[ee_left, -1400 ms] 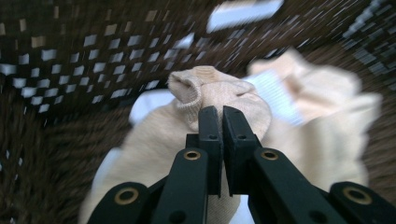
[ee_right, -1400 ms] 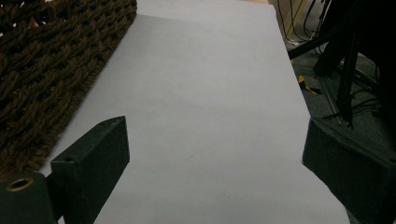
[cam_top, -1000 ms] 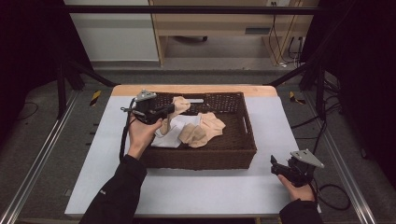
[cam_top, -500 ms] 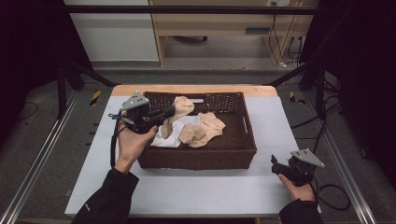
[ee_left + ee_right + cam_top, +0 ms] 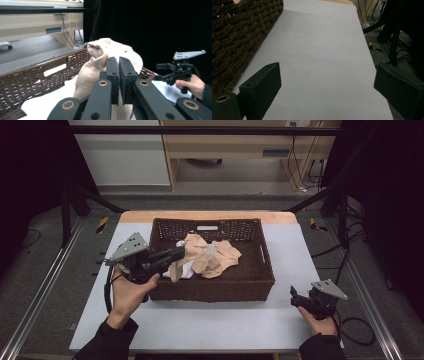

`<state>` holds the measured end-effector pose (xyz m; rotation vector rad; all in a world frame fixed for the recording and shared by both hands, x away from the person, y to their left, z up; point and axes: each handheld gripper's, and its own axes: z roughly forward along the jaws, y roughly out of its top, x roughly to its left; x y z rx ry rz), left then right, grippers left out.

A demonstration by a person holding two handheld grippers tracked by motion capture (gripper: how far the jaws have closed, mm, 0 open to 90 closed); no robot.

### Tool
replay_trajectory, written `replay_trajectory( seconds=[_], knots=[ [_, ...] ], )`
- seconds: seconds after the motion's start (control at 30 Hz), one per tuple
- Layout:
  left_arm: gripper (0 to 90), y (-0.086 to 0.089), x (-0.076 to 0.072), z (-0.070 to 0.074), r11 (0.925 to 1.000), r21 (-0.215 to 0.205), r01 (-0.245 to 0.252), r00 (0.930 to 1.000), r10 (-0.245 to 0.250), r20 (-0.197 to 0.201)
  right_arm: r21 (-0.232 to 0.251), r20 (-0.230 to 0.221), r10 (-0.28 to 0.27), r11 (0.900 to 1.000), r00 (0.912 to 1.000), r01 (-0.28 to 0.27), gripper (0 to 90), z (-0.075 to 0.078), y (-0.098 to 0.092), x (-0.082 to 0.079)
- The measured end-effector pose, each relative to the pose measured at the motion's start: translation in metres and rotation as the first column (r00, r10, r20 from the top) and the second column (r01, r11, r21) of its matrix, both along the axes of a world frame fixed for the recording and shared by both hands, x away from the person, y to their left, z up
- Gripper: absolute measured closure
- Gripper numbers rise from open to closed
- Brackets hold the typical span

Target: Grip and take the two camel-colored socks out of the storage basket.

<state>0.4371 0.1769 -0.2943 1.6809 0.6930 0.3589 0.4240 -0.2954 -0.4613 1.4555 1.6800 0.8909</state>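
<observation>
A dark brown wicker basket (image 5: 260, 270) stands mid-table with beige socks (image 5: 220, 260) and a white cloth (image 5: 186, 269) inside. My left gripper (image 5: 181, 253) reaches over the basket's left wall, shut on one beige sock (image 5: 189, 254) that hangs from its jaws above the pile. In the left gripper view the jaws press together on that beige sock (image 5: 100, 60), with the basket wall (image 5: 30, 75) behind. My right gripper (image 5: 295, 297) rests low on the table at the front right, open; its pads (image 5: 262, 82) stand wide apart over bare table, the basket side (image 5: 239, 32) to its left.
The white table top (image 5: 210, 320) has free room in front of the basket and along both sides. Metal rails run along the table's left and right. A wooden bench and cables lie beyond the far edge. The right gripper (image 5: 178, 71) shows far off in the left gripper view.
My left gripper has moved left and up, drawing the beige sock out of the pile toward the basket's left wall. The right hand has stayed in place.
</observation>
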Motion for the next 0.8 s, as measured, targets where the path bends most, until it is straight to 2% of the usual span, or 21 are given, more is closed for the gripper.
replay_trajectory(
  seconds=[0.2,0.47,0.63,0.8],
  knots=[
    [86.5,0.001,-0.018,-0.003,0.9993,0.002,0.038,0.9991,-0.039,0.019,-0.005,-0.002,0.0,1.0,1.0,0.0,7.6,-0.001,0.0,0.001],
    [86.5,0.004,-0.045,-0.022,0.9958,0.043,0.081,0.9966,-0.082,0.009,-0.004,-0.002,-0.002,1.0,1.0,0.002,7.6,-0.001,-0.001,0.0],
    [86.5,0.005,-0.057,-0.044,0.9901,0.1,0.098,0.995,-0.096,-0.028,-0.005,0.002,-0.003,1.0,1.0,0.003,7.6,0.0,-0.001,-0.001],
    [86.4,0.001,-0.058,-0.074,0.9834,0.135,0.121,0.9891,-0.108,-0.1,-0.008,0.001,-0.004,1.0,1.0,0.004,7.6,0.0,0.0,-0.001]
  ],
)
